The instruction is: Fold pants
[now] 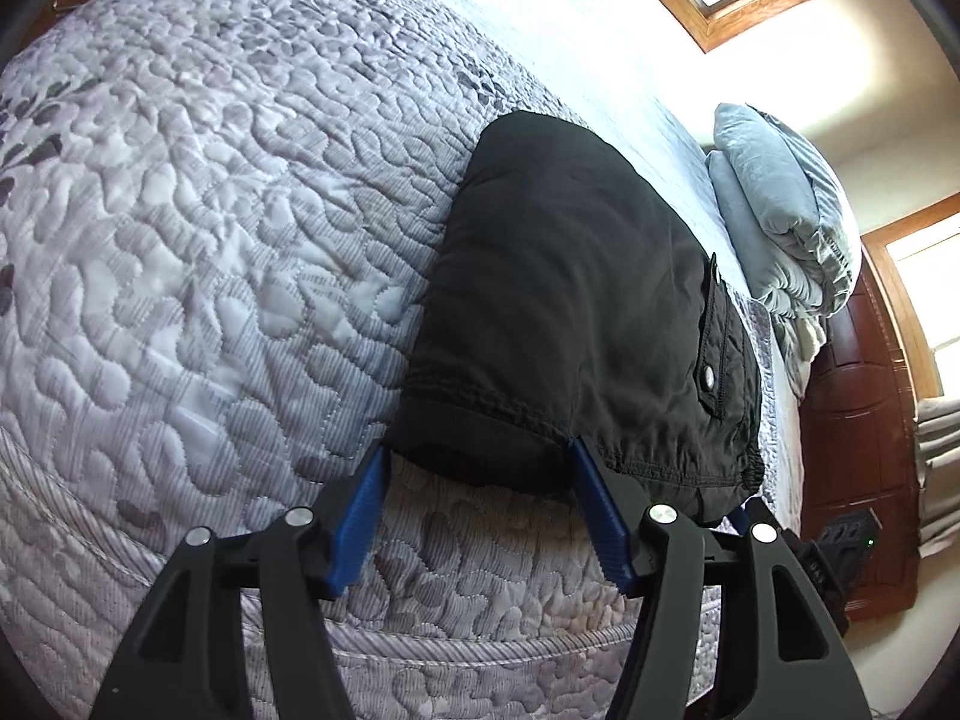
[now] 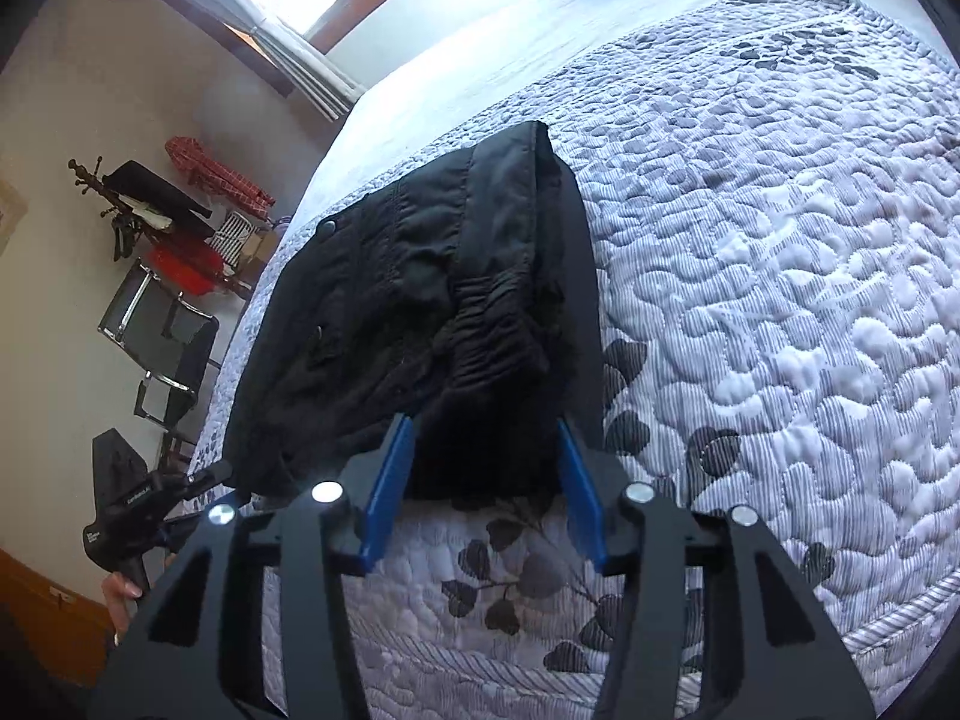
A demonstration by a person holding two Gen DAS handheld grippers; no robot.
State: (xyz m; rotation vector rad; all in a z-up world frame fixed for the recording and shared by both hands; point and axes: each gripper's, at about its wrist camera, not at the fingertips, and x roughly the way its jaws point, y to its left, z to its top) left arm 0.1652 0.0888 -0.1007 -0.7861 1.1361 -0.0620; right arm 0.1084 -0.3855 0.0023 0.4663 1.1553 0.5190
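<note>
The black pants [image 1: 570, 312] lie folded into a compact bundle on the quilted bed, waistband and a snap pocket on its right side. My left gripper [image 1: 477, 450] is open, its blue fingers [image 1: 366, 516] straddling the bundle's near edge. In the right wrist view the same pants [image 2: 420, 312] lie with the gathered waistband on top. My right gripper [image 2: 485, 426] is open, its blue fingers [image 2: 390, 492] on either side of the bundle's near end. Neither gripper is closed on the cloth.
The grey-white quilt [image 1: 210, 240] covers the bed, and its near edge runs just below the grippers. Folded grey-blue bedding [image 1: 780, 204] sits by a dark wooden headboard [image 1: 852, 420]. Beside the bed stand a chair [image 2: 162, 348] and a rack with clothes [image 2: 180, 210].
</note>
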